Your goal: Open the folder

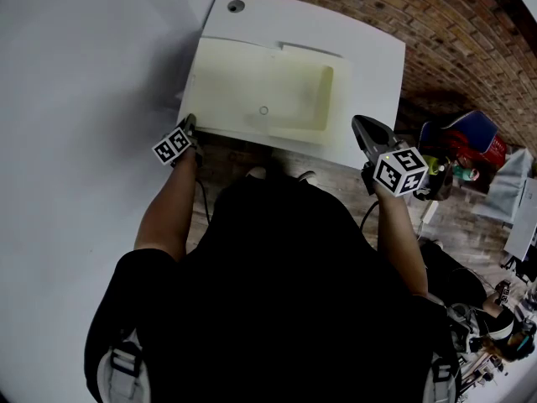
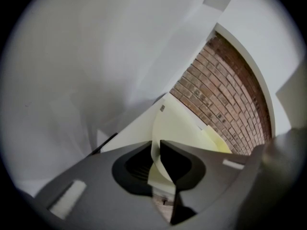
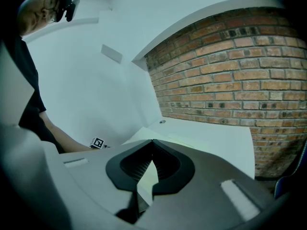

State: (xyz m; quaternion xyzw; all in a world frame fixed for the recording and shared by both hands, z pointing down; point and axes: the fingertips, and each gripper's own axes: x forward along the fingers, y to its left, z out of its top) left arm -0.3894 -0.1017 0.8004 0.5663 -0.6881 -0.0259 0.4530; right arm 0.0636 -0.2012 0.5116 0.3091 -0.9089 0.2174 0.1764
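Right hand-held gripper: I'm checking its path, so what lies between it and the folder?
Nothing: the head view shows only bare white table between the right hand-held gripper and the folder.

No readable text is showing up anywhere. The left marker cube (image 1: 174, 146) and right marker cube (image 1: 399, 171) are just showing black-and-white square patterns.

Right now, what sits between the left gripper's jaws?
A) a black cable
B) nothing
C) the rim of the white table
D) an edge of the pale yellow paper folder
D: the left gripper view shows a thin sheet of the pale yellow paper folder curling up through the nearly closed jaws of the left gripper.
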